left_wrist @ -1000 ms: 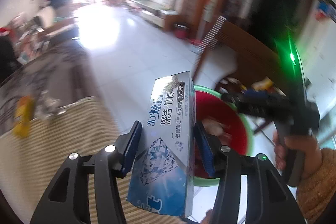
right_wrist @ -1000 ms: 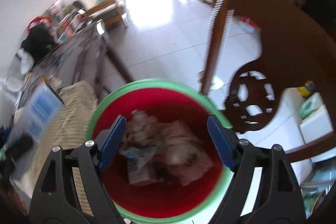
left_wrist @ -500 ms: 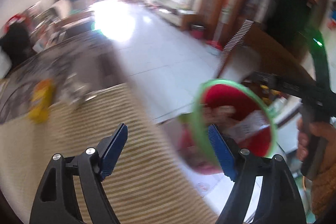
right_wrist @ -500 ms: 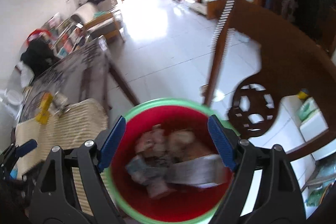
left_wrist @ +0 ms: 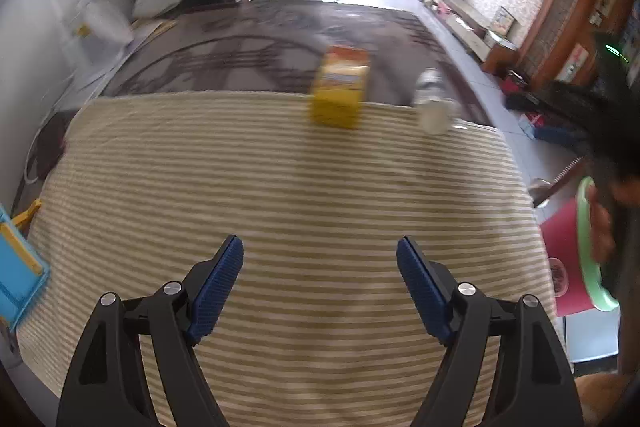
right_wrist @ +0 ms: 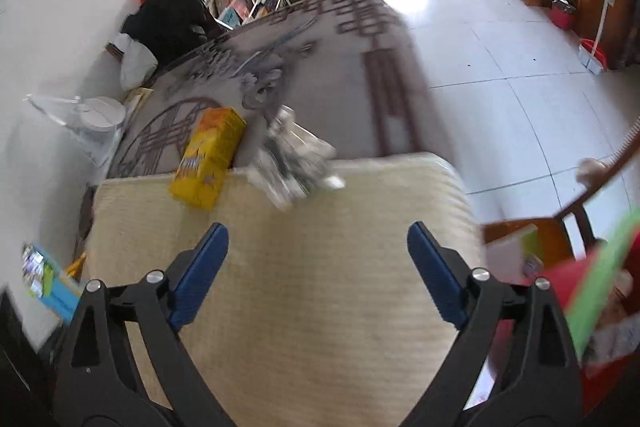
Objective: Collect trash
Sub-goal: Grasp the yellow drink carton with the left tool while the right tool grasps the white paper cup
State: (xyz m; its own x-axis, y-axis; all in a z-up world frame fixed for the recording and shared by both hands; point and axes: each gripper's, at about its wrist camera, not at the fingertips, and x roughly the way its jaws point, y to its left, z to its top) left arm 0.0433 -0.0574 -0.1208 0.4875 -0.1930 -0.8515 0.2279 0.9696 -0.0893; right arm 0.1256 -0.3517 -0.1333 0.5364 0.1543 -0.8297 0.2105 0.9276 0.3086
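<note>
A yellow-orange carton (left_wrist: 341, 87) lies at the far edge of the striped mat (left_wrist: 280, 211); it also shows in the right wrist view (right_wrist: 210, 157). A crumpled clear plastic bottle (left_wrist: 433, 103) lies to its right, and shows in the right wrist view (right_wrist: 294, 159). The red bin with a green rim (left_wrist: 576, 255) stands off the table's right side, and shows in the right wrist view (right_wrist: 592, 291). My left gripper (left_wrist: 320, 277) is open and empty over the mat. My right gripper (right_wrist: 318, 267) is open and empty over the mat.
The dark patterned tabletop (left_wrist: 248, 51) extends beyond the mat. A blue and yellow object (left_wrist: 18, 267) sits at the mat's left edge. A wooden chair (right_wrist: 560, 227) stands by the bin. White tiled floor (right_wrist: 480, 39) lies to the right.
My left gripper let go of the blue toothpaste box over the bin and opened. Both grippers swung left from the bin to face the table.
</note>
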